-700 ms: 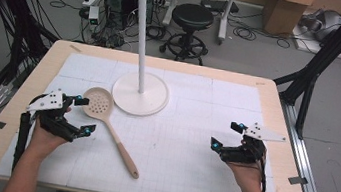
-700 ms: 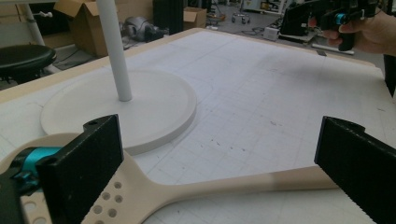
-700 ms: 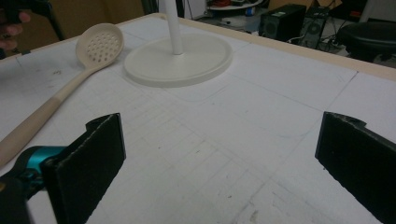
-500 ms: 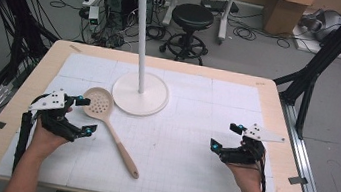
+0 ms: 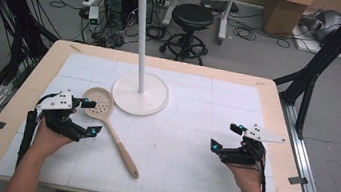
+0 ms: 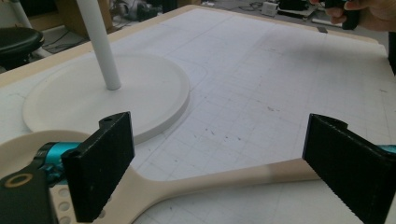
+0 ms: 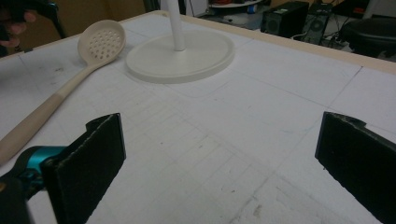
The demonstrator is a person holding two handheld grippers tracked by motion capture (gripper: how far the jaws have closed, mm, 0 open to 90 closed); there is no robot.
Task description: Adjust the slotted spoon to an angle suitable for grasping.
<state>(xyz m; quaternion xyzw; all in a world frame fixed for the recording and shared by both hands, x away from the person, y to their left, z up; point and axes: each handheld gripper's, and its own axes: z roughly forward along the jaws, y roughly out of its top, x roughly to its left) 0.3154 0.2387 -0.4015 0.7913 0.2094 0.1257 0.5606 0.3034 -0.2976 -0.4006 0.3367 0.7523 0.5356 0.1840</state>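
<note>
High view: left gripper [image 5: 86, 116] sitting with jaws wide, straddling slotted spoon [image 5: 109, 126] neck, barely shifted from half second ago. Spoon lying at 8 o'clock of stand base [image 5: 139, 94]. Right gripper [image 5: 226, 137] idling wide, empty. Grasp looking imminent.

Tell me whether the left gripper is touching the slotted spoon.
Apart. In the left gripper view the left gripper straddles the slotted spoon with open jaws, and table shows between its handle and both pads.
</note>
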